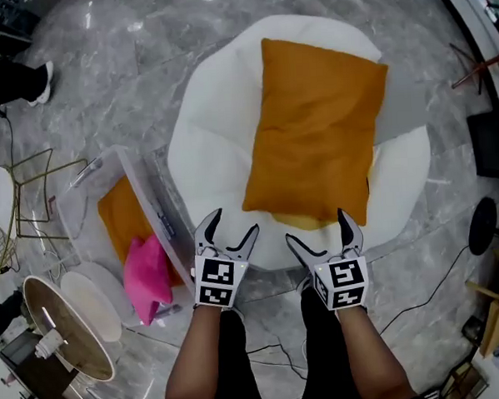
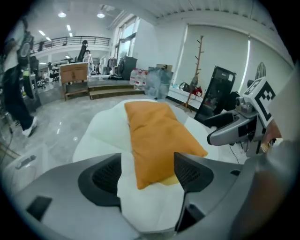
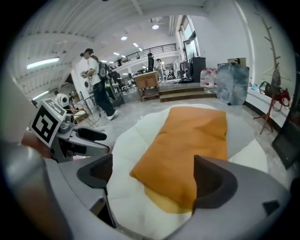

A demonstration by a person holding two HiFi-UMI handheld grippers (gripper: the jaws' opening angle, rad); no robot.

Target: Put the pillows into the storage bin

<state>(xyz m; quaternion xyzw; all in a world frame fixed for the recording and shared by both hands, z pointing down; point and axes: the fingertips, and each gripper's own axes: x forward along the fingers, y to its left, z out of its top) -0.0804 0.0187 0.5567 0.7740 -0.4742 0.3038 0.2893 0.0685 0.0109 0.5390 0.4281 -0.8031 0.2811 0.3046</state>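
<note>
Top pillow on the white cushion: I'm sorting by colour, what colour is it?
The pillow is orange; clearest in head view.

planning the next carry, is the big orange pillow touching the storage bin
Apart. Head view shows white cushion between the orange pillow and storage bin.

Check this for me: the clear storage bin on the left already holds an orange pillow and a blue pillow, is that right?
Not quite. The clear storage bin does hold an orange pillow, but the other one is a pink pillow, not a blue one. The head view shows this.
</note>
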